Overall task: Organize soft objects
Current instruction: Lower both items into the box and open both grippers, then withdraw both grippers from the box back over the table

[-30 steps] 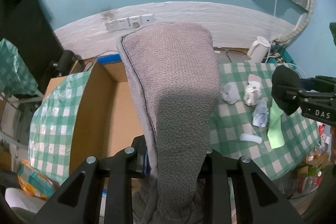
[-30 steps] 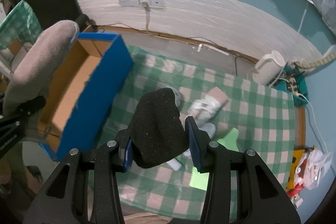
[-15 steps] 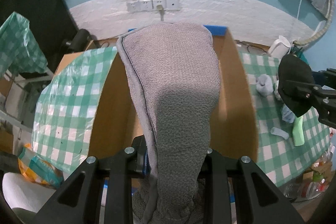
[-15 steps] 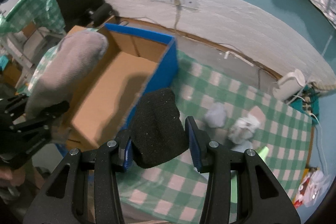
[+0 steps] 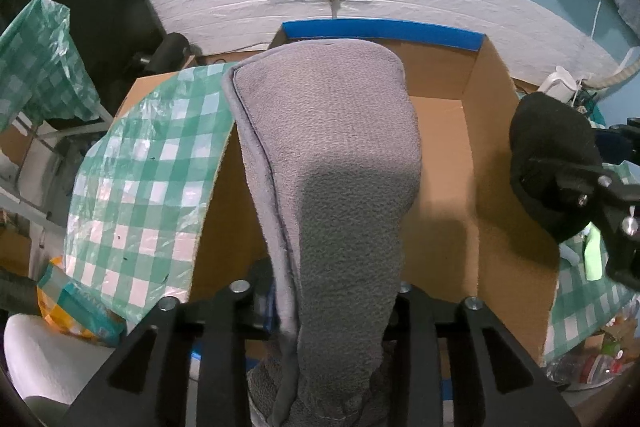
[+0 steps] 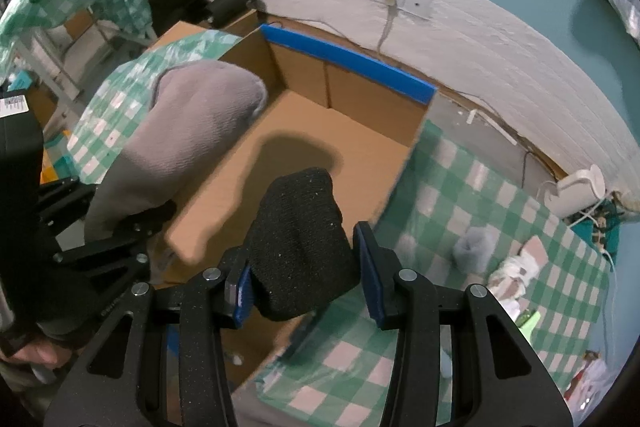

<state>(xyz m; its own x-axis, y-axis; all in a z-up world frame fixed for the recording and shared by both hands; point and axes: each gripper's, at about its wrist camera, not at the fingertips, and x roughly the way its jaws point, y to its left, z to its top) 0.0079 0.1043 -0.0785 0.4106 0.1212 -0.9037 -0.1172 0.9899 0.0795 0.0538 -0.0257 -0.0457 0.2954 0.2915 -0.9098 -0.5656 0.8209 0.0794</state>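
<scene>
A teal wall is rising behind the open cardboard box (image 5: 440, 155). The left gripper (image 5: 332, 311), jaws just widening, is dangling a nubbly grey towel (image 5: 340, 163) over it. The right gripper (image 6: 304, 271) is pinching a coarse black knit cloth (image 6: 300, 235) above the box's rim, beside the checked tablecloth (image 6: 472, 195).

The grey towel (image 5: 332, 195) hides the left gripper's pads and much of the box (image 5: 448, 163) floor; its lower end runs off the frame's bottom edge.
</scene>
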